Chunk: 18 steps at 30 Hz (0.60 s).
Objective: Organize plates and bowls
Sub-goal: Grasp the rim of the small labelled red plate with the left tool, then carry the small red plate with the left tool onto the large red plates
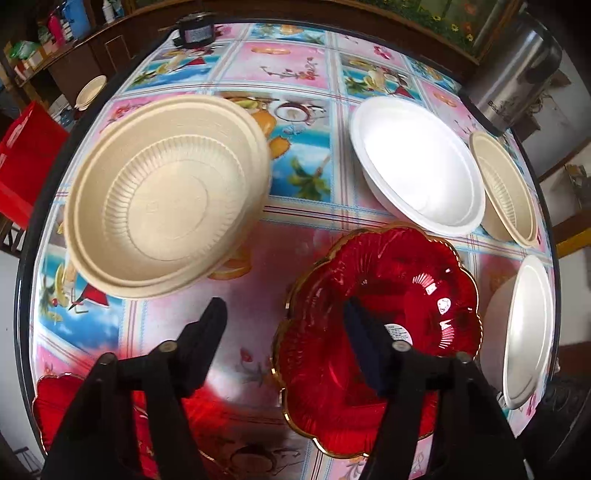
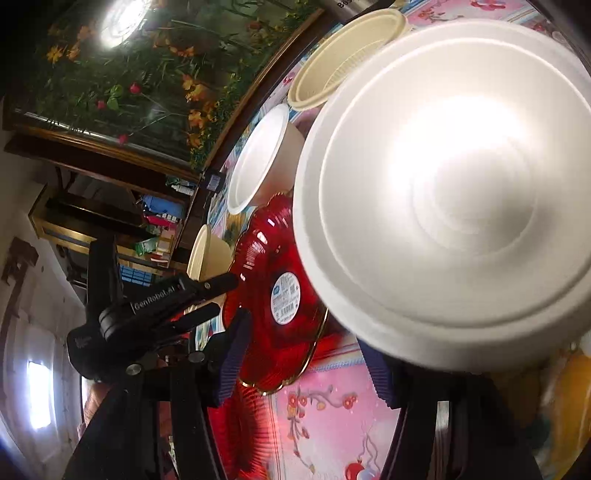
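A red glass plate with a gold scalloped rim lies on the flowered tablecloth. My left gripper points down over its left rim. One finger hangs over the plate's inside and the other stands outside it, with a gap left. The right wrist view shows that left gripper astride the red plate. My right gripper stands wide, and a large white bowl close in front covers its right fingertip. The left finger stays apart from the bowl. That white bowl sits at the table's right edge.
A big beige ribbed bowl sits at left, a second white bowl and a smaller beige bowl at back right. Another red plate lies at the near left edge. A steel canister and a dark jar stand at the far rim.
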### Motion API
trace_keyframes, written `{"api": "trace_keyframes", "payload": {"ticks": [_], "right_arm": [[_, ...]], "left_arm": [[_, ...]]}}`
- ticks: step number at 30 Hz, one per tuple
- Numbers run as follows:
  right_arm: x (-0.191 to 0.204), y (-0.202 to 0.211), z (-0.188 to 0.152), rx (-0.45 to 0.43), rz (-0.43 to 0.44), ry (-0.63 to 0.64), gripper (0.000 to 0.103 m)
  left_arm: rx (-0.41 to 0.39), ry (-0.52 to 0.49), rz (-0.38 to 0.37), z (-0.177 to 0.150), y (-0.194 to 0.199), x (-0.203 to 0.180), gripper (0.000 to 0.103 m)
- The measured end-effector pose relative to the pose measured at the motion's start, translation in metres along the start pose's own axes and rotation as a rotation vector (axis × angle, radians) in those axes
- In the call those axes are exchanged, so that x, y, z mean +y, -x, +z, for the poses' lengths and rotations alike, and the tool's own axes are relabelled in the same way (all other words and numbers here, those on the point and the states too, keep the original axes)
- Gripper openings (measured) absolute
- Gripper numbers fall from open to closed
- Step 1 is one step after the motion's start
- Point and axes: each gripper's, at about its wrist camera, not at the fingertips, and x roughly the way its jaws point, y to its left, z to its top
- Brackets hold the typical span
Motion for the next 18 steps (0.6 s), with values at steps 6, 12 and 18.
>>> {"api": "trace_keyframes", "payload": {"ticks": [6,12,18], "right_arm": [[0.003,-0.004,0.006,-0.007,-0.013,-0.001,0.057],[0.002,-0.011,0.012,0.0,-0.043,-0.013,0.035],[-0.003,-0.015,0.013,0.002,-0.08,-0.023,0.012]], "left_arm": [[0.013,-0.023,-0.013,0.0,-0.006,-0.003,0.033],[0.015,-0.053,-0.022,-0.006,-0.008,-0.006,0.023],[0.001,-0.058,-0.026,-0.008,-0.007,-0.006,0.022]]}}
